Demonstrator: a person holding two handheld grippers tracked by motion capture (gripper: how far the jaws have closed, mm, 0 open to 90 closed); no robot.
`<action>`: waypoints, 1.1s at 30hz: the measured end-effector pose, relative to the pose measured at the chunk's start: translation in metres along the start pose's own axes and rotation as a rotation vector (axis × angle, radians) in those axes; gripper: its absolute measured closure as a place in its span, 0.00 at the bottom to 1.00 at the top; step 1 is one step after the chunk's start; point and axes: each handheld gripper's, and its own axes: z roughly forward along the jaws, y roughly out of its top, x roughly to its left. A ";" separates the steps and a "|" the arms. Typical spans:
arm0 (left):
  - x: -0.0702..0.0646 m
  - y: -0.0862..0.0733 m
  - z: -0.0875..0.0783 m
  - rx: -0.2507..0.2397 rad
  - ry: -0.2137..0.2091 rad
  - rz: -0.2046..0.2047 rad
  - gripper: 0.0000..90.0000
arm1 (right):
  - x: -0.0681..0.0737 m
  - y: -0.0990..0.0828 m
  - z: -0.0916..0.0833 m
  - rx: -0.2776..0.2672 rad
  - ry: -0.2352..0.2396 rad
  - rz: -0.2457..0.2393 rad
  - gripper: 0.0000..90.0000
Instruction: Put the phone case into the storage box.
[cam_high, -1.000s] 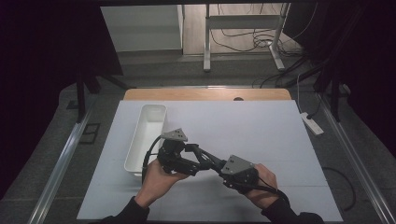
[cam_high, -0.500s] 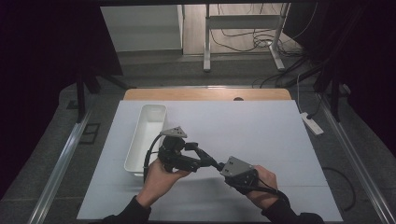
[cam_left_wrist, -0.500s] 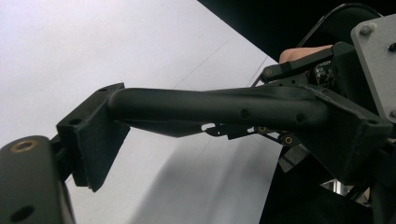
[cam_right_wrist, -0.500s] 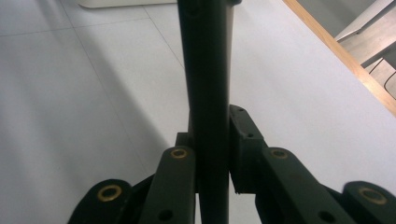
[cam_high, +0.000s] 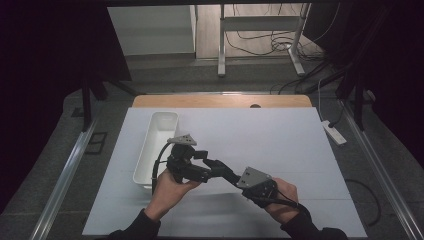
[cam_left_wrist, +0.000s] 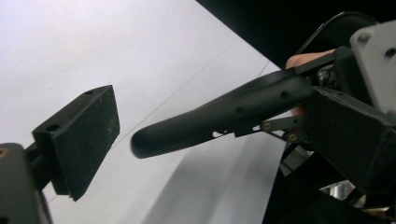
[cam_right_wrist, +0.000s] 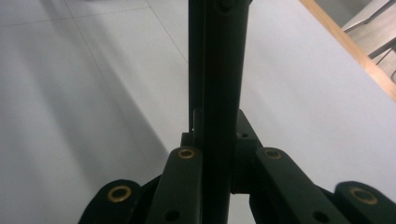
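Observation:
My left gripper (cam_high: 201, 163) lies on its side near the table's front, held in the person's left hand, with its jaws open and just opened wider. One of its black pads (cam_left_wrist: 81, 140) stands apart from everything. My right gripper (cam_high: 214, 165) points left from the person's right hand. Its jaws have just been closing and are now shut with nothing between them, pressed flat together in the right gripper view (cam_right_wrist: 217, 28). Their rounded tip (cam_left_wrist: 140, 143) reaches into the gap between the left gripper's jaws without touching the pad.
A long white tray (cam_high: 159, 135) lies on the white table sheet (cam_high: 280, 145), just left of the left gripper. A wooden strip (cam_high: 220, 101) runs along the far edge. A power strip (cam_high: 332, 132) lies on the floor at the right.
The right gripper's jaws have come together. The left gripper's jaws have spread wider around them. Both hands have stayed in place.

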 end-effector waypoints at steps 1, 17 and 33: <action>0.000 0.000 0.000 0.003 0.006 0.010 0.05 | 0.000 0.000 0.000 0.001 0.008 0.005 0.94; 0.000 -0.013 -0.003 0.054 0.090 0.178 0.01 | -0.016 -0.005 -0.004 0.008 0.191 0.125 0.94; 0.003 -0.028 -0.009 0.045 0.065 0.307 0.01 | -0.028 -0.015 -0.010 -0.064 0.368 0.203 0.94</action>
